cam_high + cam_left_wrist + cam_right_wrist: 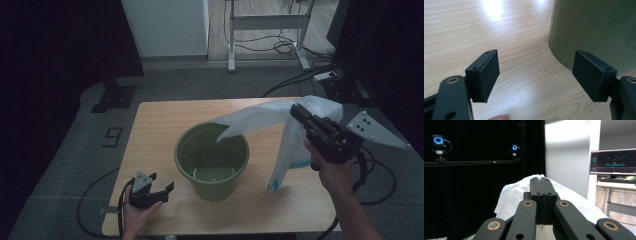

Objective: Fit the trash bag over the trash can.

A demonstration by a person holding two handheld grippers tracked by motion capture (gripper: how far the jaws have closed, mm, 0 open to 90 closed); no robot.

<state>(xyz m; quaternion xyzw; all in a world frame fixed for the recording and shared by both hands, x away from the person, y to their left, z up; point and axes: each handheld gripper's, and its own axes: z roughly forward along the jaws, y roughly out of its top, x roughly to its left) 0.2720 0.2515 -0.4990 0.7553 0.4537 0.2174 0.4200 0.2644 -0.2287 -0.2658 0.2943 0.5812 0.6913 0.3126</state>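
A green bucket (212, 159) stands in the middle of the wooden table (155, 130); its wall (596, 30) rises at the right of the left gripper view. My right gripper (296, 112) is held up over the table's right side, shut on a white plastic bag (285, 135). One end of the bag drapes toward the bucket's rim and the other hangs down to the table. In the right gripper view the jaws are pressed together on the bag (511, 195). My left gripper (161, 184) rests on the table at the bucket's left front, open and empty (536, 75).
Beyond the table are grey carpet, a desk frame (267, 30) with cables and a black stand base (114, 97). A monitor (613, 165) shows at the right in the right gripper view. The table's left half is bare wood.
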